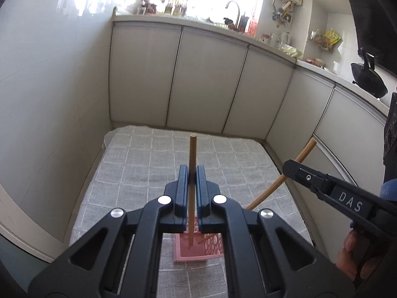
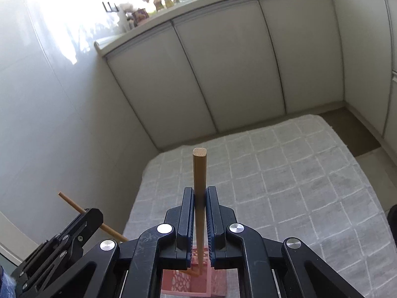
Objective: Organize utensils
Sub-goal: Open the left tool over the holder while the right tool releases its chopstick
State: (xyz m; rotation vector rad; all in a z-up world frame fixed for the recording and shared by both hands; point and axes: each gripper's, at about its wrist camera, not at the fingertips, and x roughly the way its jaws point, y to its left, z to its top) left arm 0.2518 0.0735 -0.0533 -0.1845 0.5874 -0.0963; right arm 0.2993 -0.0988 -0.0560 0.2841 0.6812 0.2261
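My left gripper [image 1: 191, 171] is shut on a wooden chopstick [image 1: 192, 154] that stands upright with its lower tip inside a pink perforated holder [image 1: 198, 253] on the checked cloth. My right gripper [image 2: 200, 193] is shut on a second wooden chopstick [image 2: 199, 168], also upright with its tip in the same pink holder [image 2: 184, 283]. The right gripper shows in the left wrist view [image 1: 287, 167] with its chopstick [image 1: 301, 155] slanting down to the holder. The left gripper shows in the right wrist view [image 2: 95, 217] with its chopstick [image 2: 72, 203].
A grey checked cloth [image 1: 139, 164] covers the low table. White cabinet doors [image 1: 206, 79] stand right behind it, and a glossy wall [image 1: 49, 87] is on the left. A worktop with a tap [image 1: 233, 7], bottles and a wok [image 1: 369, 79] is above.
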